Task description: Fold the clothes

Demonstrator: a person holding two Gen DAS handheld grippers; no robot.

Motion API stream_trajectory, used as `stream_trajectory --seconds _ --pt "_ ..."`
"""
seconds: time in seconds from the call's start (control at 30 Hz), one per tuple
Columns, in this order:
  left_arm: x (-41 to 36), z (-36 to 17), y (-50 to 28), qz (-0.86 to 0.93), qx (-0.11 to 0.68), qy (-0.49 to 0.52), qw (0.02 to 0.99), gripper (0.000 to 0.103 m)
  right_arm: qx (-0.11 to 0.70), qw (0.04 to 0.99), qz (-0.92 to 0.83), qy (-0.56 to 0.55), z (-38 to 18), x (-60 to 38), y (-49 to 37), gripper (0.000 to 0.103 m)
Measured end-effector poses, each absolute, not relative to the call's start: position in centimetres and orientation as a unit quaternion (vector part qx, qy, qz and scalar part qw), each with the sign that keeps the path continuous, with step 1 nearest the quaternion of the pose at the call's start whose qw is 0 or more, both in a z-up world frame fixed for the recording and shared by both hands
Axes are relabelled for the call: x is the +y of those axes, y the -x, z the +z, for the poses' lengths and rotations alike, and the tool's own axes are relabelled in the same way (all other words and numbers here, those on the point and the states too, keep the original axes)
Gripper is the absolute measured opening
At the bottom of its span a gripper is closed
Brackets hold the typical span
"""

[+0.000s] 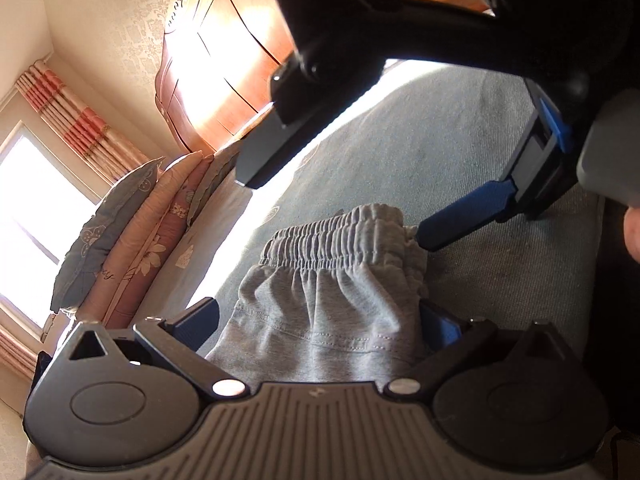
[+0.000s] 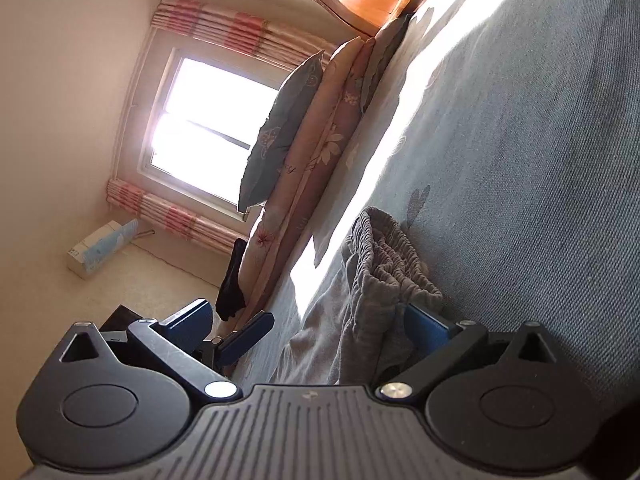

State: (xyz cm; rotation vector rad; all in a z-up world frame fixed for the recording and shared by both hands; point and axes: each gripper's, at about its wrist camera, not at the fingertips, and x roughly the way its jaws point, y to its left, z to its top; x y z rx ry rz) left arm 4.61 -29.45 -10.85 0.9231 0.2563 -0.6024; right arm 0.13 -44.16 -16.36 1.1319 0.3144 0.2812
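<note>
Grey shorts with a gathered elastic waistband [image 1: 332, 280] lie on the blue-grey bed sheet [image 1: 460, 140], waistband away from the camera. My left gripper [image 1: 318, 308] is open wide, one blue finger on each side of the cloth and low over it. My right gripper [image 1: 336, 210] comes in from the upper right, open, and its lower blue fingertip [image 1: 428, 238] sits at the waistband's right end. In the right wrist view the shorts [image 2: 380, 280] are bunched between the open fingers of my right gripper [image 2: 308, 308], close to the right finger. A blue finger of the left gripper [image 2: 248, 334] shows at lower left.
Several pillows [image 1: 120, 232] stand along the bed's far side, below a wooden wardrobe [image 1: 224, 60]. A bright window [image 2: 208, 128] with striped curtains lies beyond them. A box [image 2: 100, 248] sits on the floor, and a dark cloth [image 2: 232, 280] hangs at the bed's end. Bare sheet [image 2: 520, 160] stretches beyond the shorts.
</note>
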Motion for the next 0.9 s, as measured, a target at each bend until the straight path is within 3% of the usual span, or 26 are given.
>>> stream_trajectory --seconds 0.4,0.63,0.9 --pt "-27.5 -8.6 -6.4 -0.283 0.138 -0.369 0.875 0.103 0.181 0.742 0.155 -0.627 -17.0 -44.0 -1.9 0.103" --pt "-26.1 -8.0 -7.0 -0.284 0.14 -0.345 0.884 0.103 0.266 0.775 0.086 -0.567 -15.5 -42.1 -6.1 0.103" --pt "-24.8 -8.2 -5.3 -0.353 0.121 -0.353 0.858 0.102 0.237 0.831 0.113 -0.491 -15.5 -41.8 -5.2 0.103"
